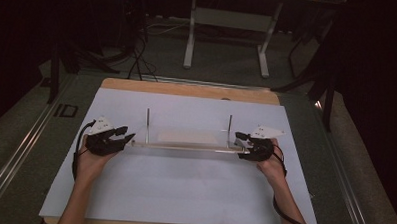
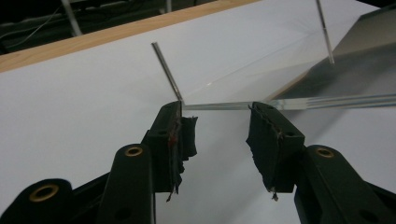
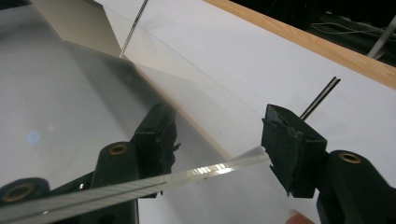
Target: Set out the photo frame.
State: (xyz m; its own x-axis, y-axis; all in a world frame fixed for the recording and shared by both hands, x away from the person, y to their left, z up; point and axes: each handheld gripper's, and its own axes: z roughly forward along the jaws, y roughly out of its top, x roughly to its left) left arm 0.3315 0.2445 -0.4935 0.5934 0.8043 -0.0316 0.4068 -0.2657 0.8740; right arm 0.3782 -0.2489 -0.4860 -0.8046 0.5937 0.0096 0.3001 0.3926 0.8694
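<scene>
Item: clear acrylic box [image 1: 185, 136], open-topped, its transparent walls marked by bright edges and thin upright corner lines; location, middle of the white sheet [image 1: 183, 191] that covers the wooden table [image 1: 187, 87]. Left gripper [image 1: 116, 137]: at the box's left end, jaws parted, nothing between them. Right gripper [image 1: 243, 142]: at the box's right end, jaws likewise spread, with the near rim running across the gap between them but not pinched. Step in hand, by judgement: both tools are lined up on opposite ends of the box ahead of a two-handed grasp (no clamp made yet). Next move, by judgement: each pair of jaws must advance onto a wall edge and close squarely on it, both sides together, since the slick thin plastic could slip or tilt if one side bites first. High view: gives the overall layout, both hands [image 1: 92, 163] level with the front edge, box centred between them. Left gripper view: shows the near left corner of the box [image 2: 280, 105] just beyond the pads [image 2: 261, 140], apart from them, which the high view cannot settle. Right gripper view: shows the rim [image 3: 140, 186] already inside the open gap, close to the right-hand pad
</scene>
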